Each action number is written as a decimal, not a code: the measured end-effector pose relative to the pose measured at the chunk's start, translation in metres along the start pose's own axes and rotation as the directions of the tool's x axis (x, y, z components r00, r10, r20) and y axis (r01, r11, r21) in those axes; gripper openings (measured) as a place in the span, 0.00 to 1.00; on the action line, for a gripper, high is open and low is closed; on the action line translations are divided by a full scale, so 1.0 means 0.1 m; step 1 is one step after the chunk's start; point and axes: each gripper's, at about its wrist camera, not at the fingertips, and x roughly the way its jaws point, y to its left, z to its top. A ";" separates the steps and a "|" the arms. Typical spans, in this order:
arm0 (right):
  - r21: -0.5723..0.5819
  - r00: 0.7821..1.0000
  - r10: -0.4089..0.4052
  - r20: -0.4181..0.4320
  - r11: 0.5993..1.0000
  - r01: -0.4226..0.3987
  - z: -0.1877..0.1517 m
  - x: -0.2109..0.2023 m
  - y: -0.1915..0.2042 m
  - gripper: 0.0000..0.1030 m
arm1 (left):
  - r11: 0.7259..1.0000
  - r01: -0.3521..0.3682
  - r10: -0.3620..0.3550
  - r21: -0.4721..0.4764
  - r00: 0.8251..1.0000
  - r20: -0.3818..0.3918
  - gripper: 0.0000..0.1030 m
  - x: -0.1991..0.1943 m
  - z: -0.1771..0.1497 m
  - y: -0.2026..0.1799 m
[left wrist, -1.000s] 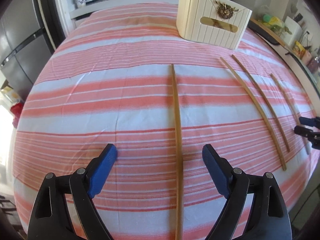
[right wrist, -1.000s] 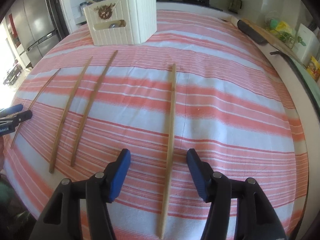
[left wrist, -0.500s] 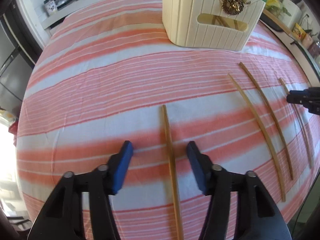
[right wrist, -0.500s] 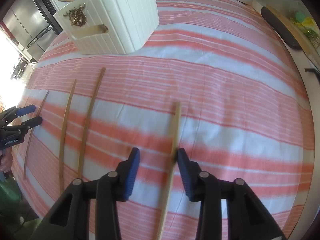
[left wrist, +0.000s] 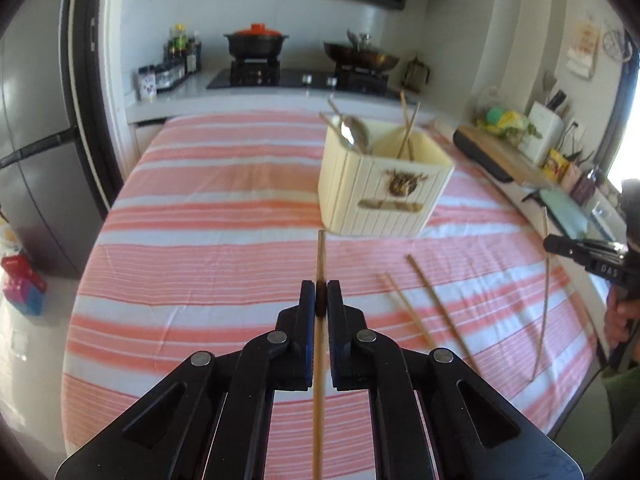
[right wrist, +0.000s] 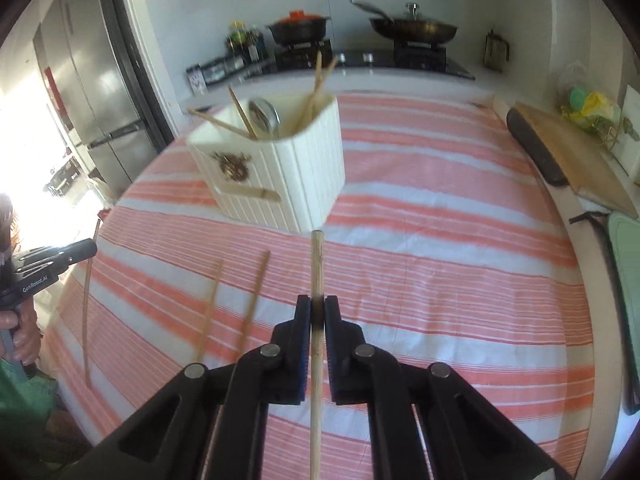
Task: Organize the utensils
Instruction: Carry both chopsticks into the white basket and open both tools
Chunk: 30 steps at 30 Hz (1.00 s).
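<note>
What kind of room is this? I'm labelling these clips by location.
Most likely a home kitchen: a black pot with a red lid sits on a gas hob, a steel fridge stands alongside, and a white ribbed utensil holder rests on the striped tablecloth.

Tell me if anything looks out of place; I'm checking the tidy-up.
Two chopsticks lie loose on the striped tablecloth instead of in the cream utensil holder. Left tongs and right tongs each grip one more chopstick.
</note>
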 end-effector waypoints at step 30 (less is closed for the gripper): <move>-0.023 0.917 0.042 0.396 0.999 -0.036 0.55 -0.82 0.22 0.07 | 0.991 0.121 -0.105 -0.048 0.960 0.260 0.04 -0.84 0.75 -0.05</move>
